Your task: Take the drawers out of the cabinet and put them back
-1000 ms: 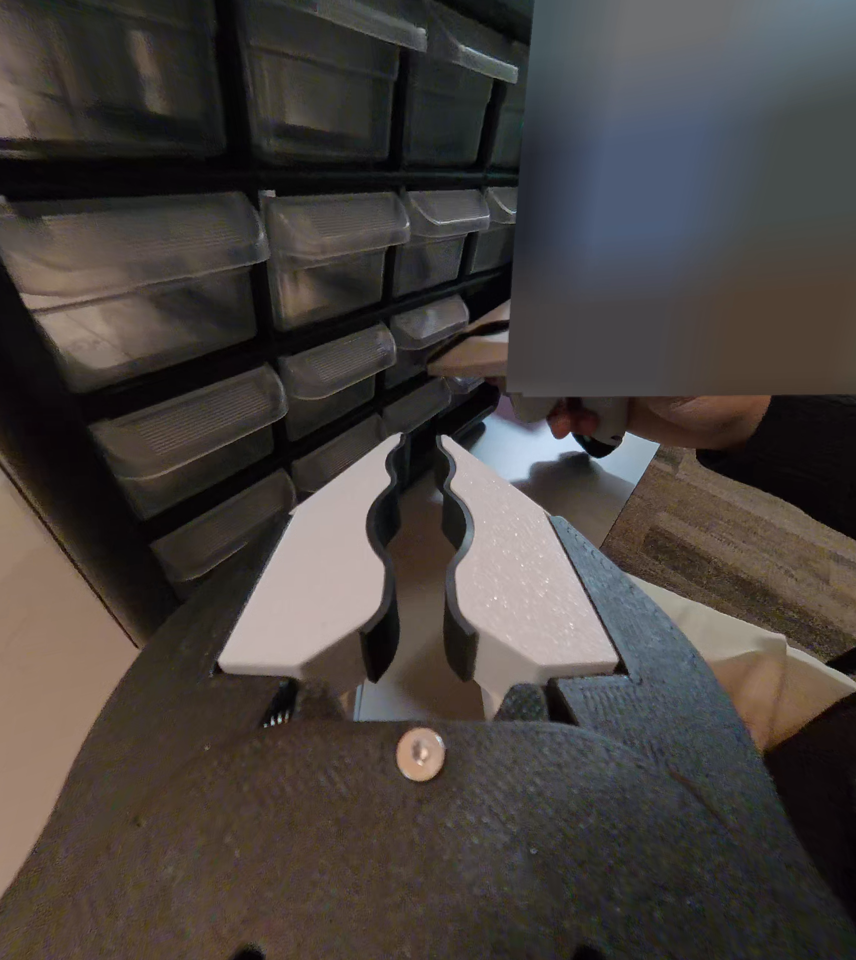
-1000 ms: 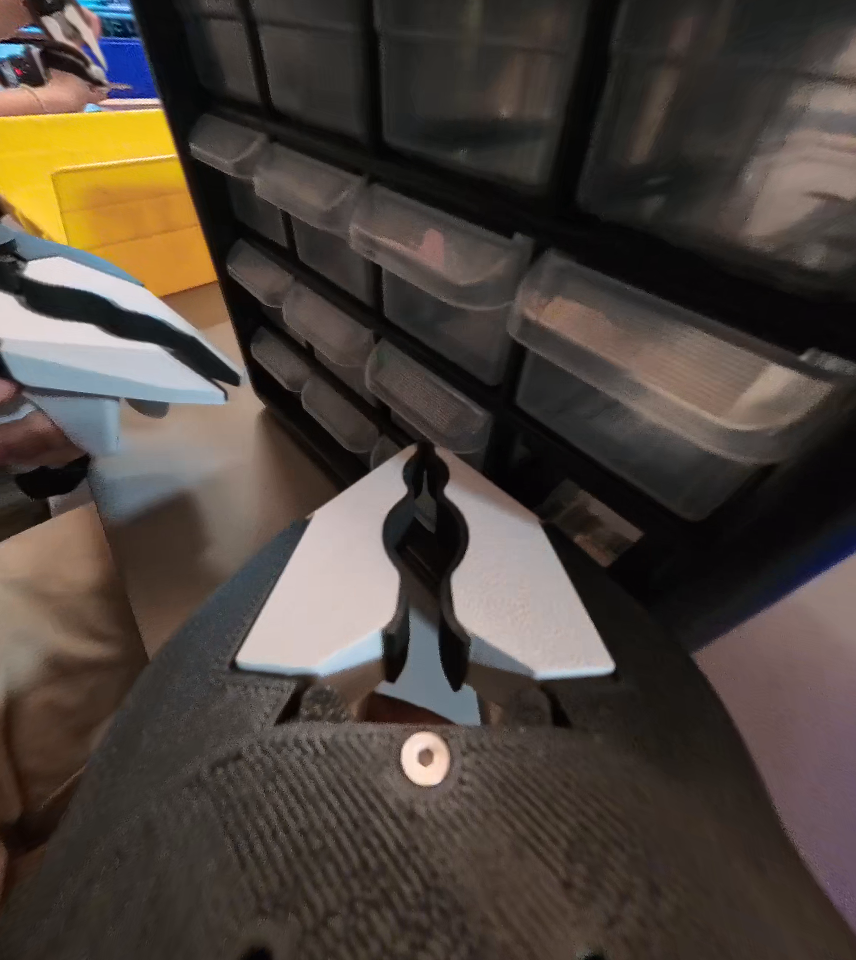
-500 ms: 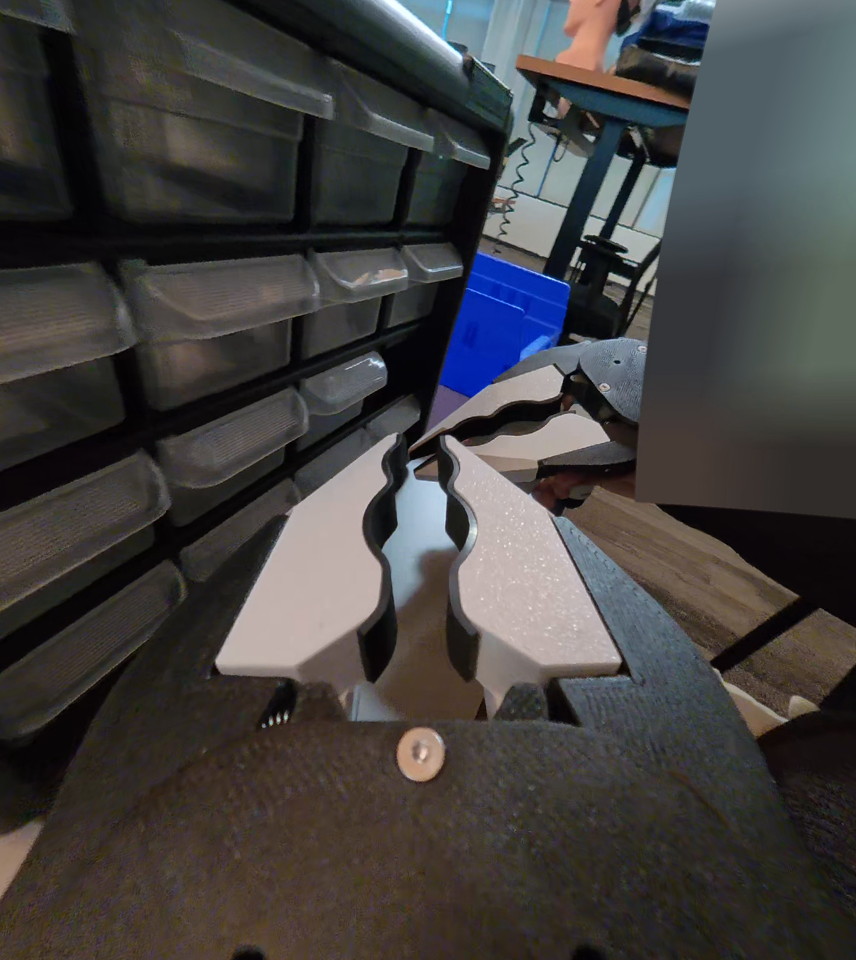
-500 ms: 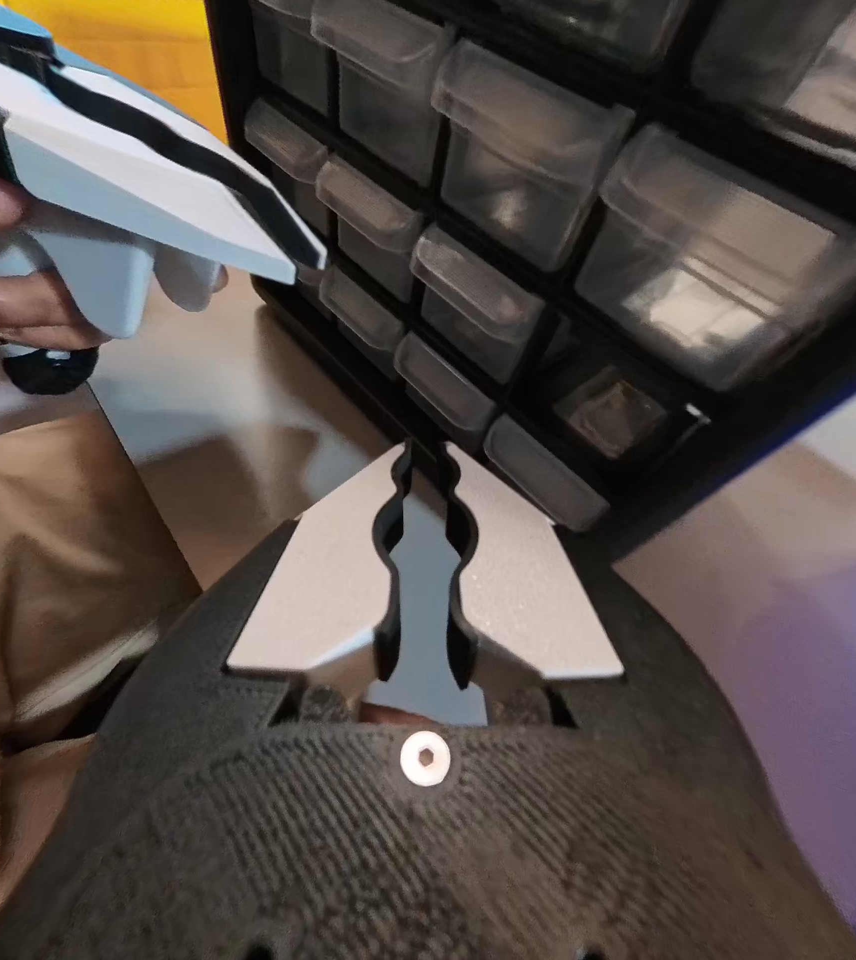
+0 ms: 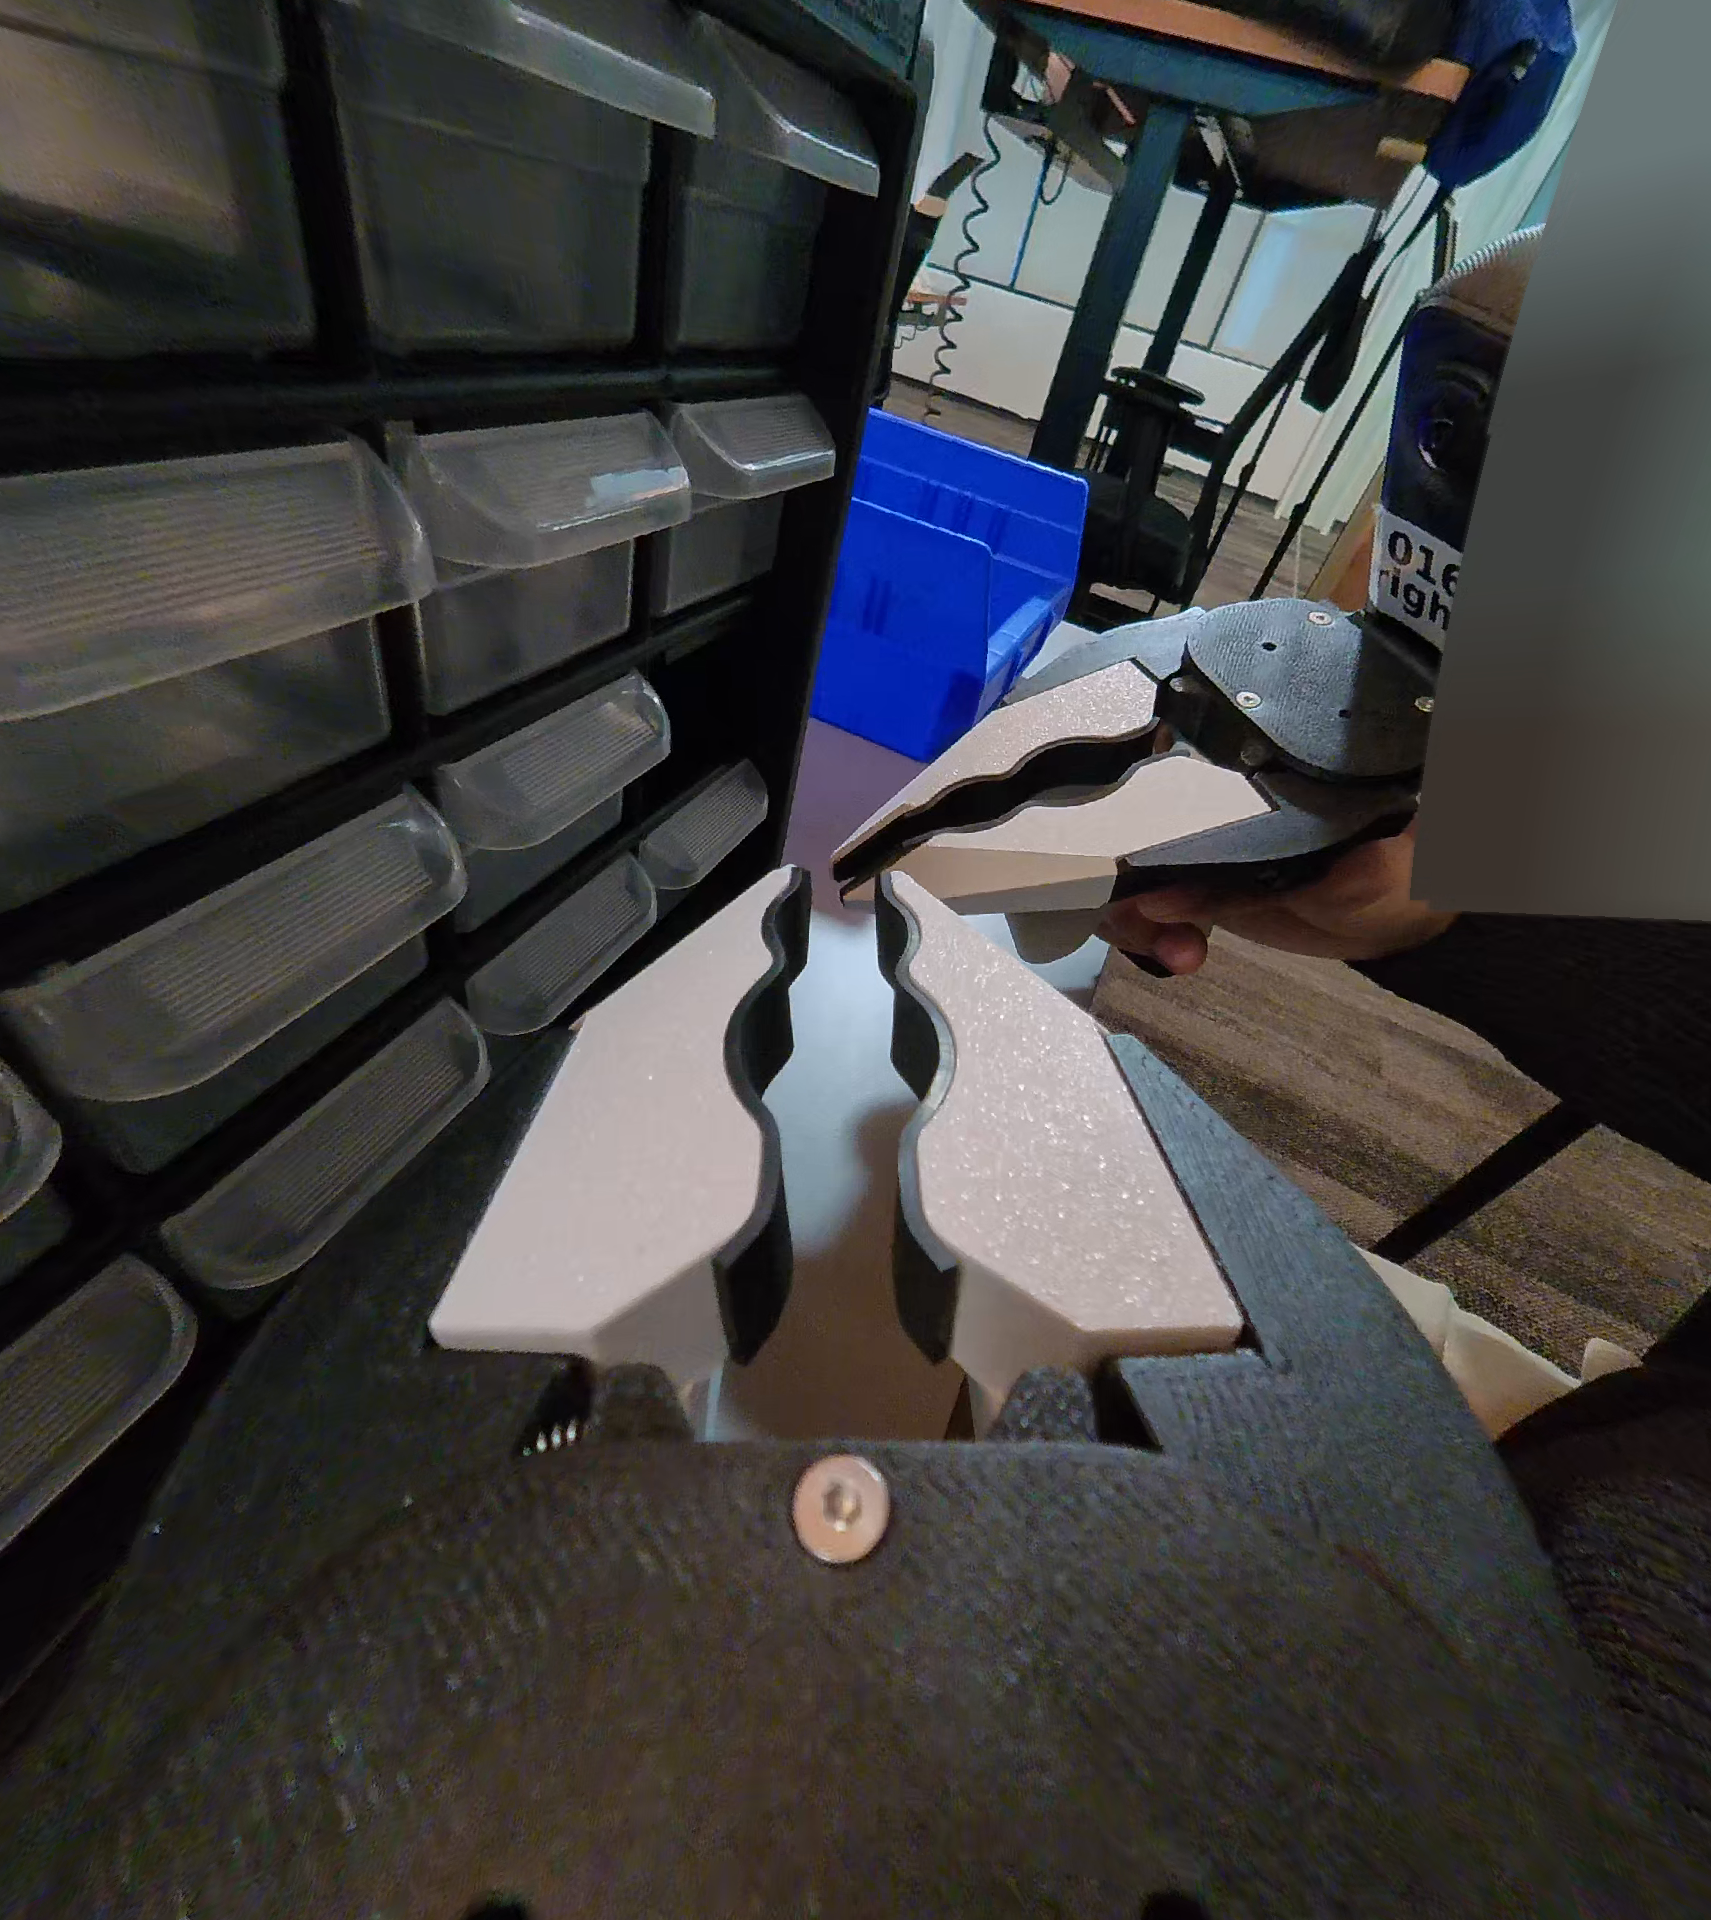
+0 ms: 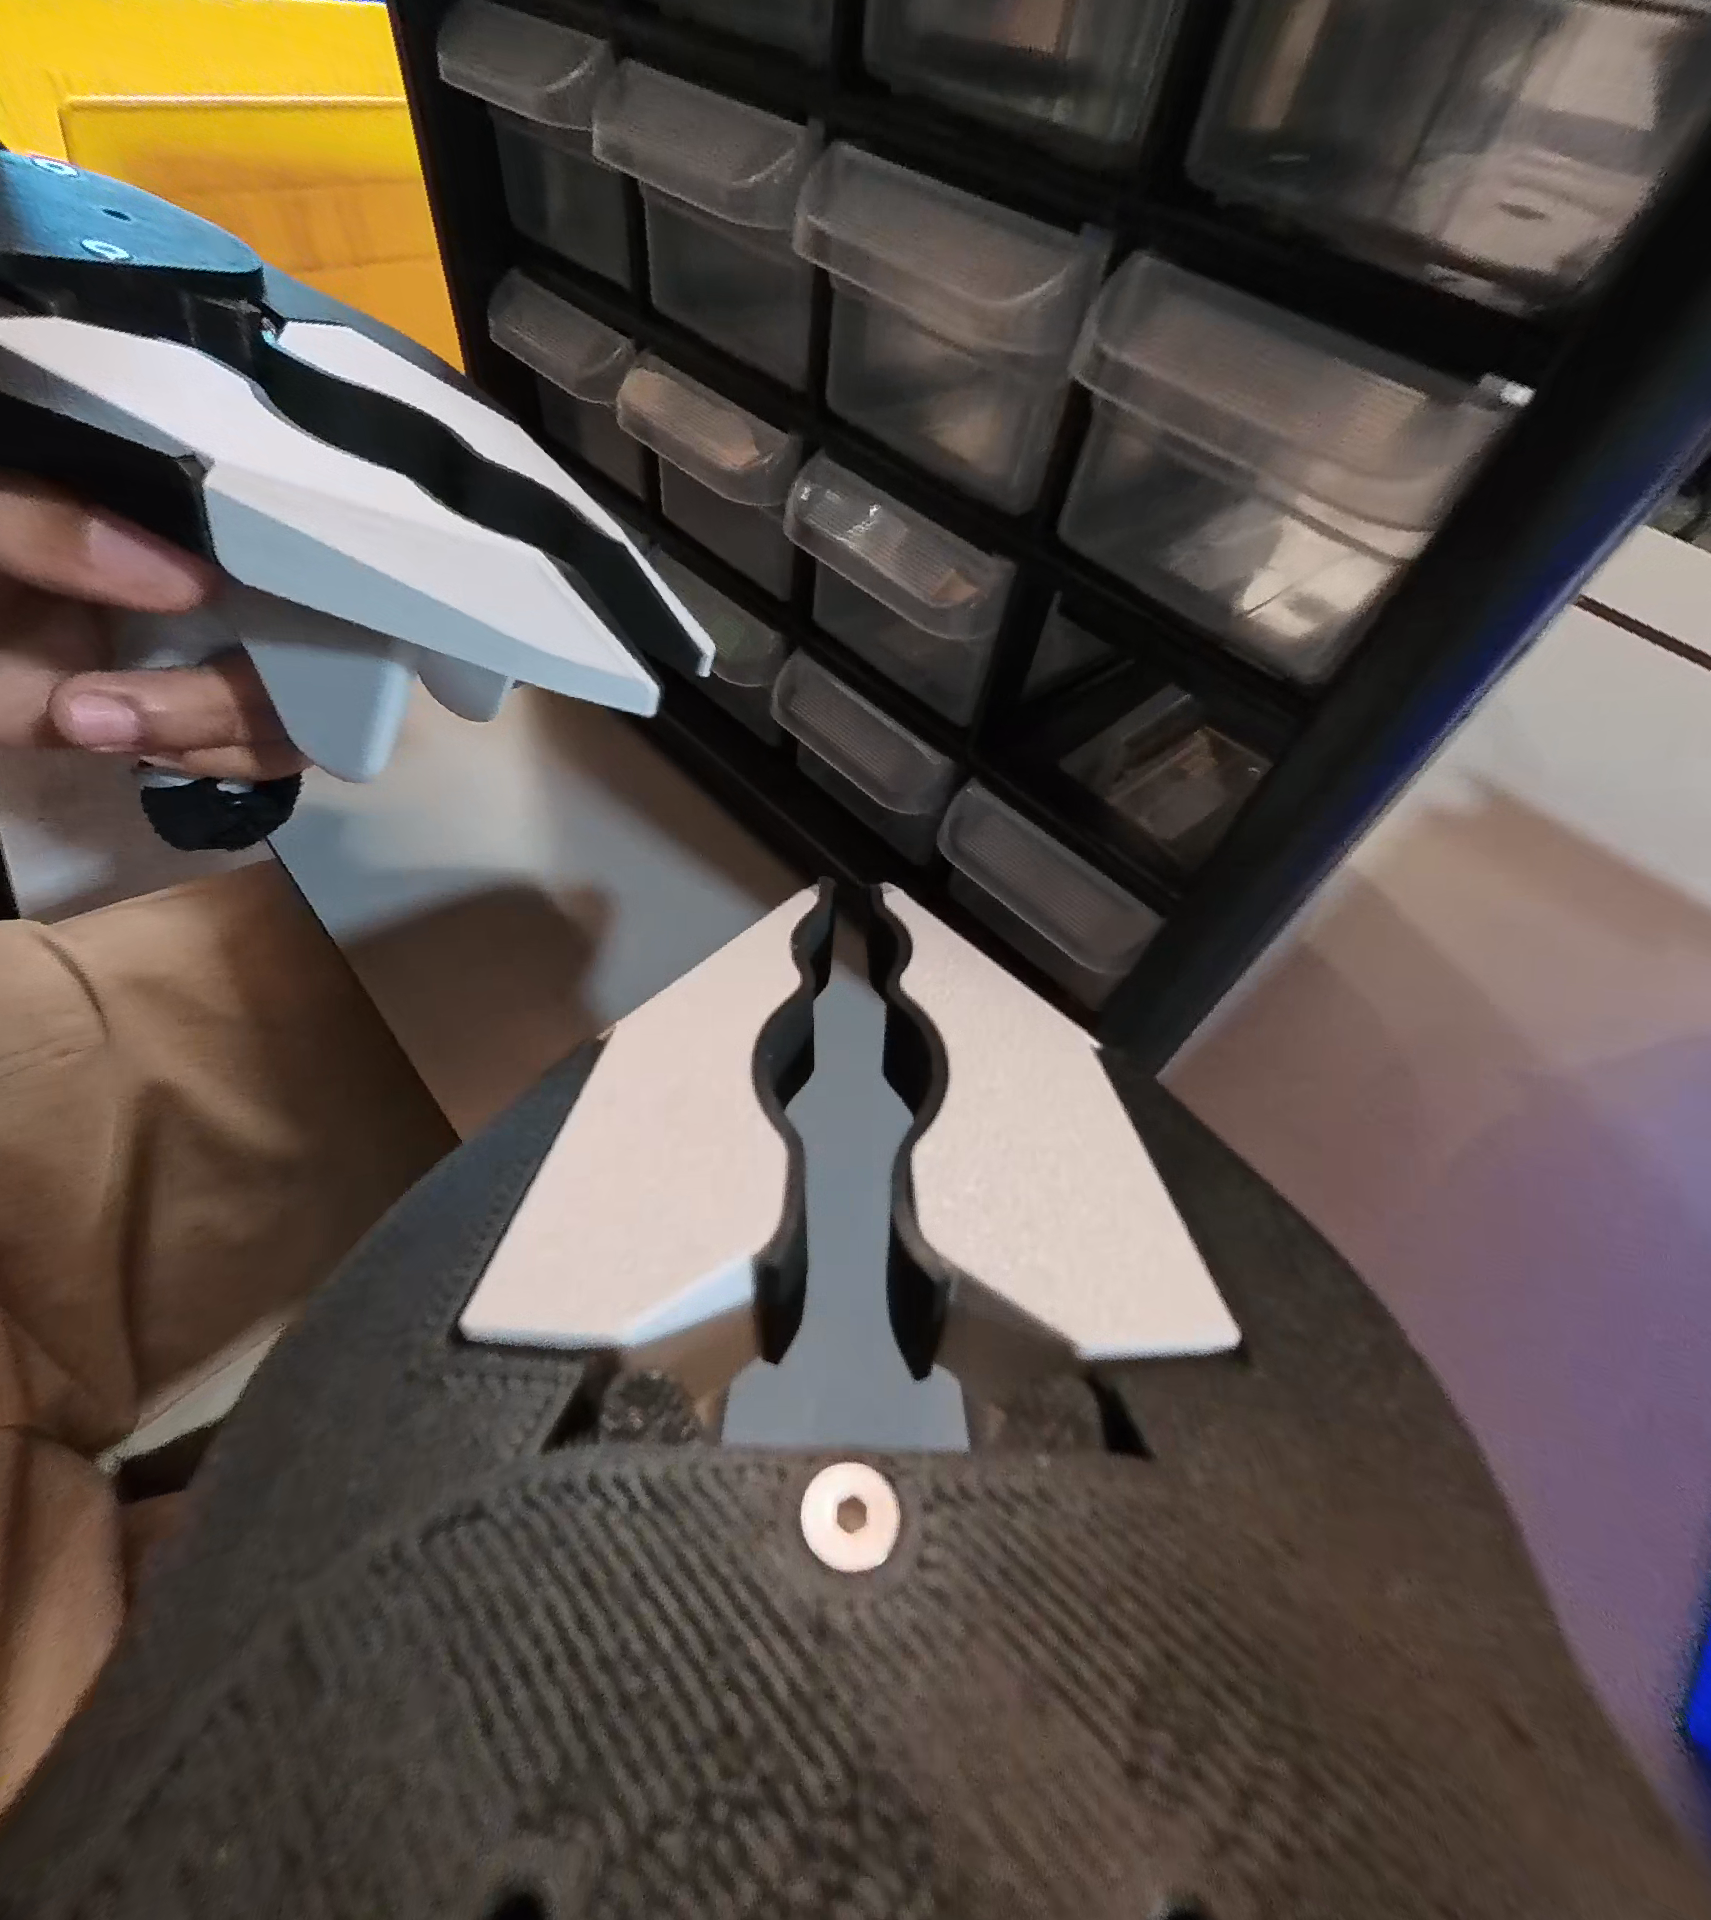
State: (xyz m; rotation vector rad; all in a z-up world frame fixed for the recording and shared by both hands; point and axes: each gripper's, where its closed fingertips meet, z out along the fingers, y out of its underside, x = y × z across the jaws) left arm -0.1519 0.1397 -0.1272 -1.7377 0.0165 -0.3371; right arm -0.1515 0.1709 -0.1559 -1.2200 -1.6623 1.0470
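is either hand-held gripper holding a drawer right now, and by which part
Nothing is held. The left hand-held gripper and right hand-held gripper are both empty, in front of the cabinet.

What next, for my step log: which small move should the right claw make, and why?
Probably ease the right claw forward onto the lip of the bottom drawer in the end column of the cabinet. The claw is open and empty, and that lip lies just beyond its tips.

Even indoor light — edges blurred, fisheye-warped
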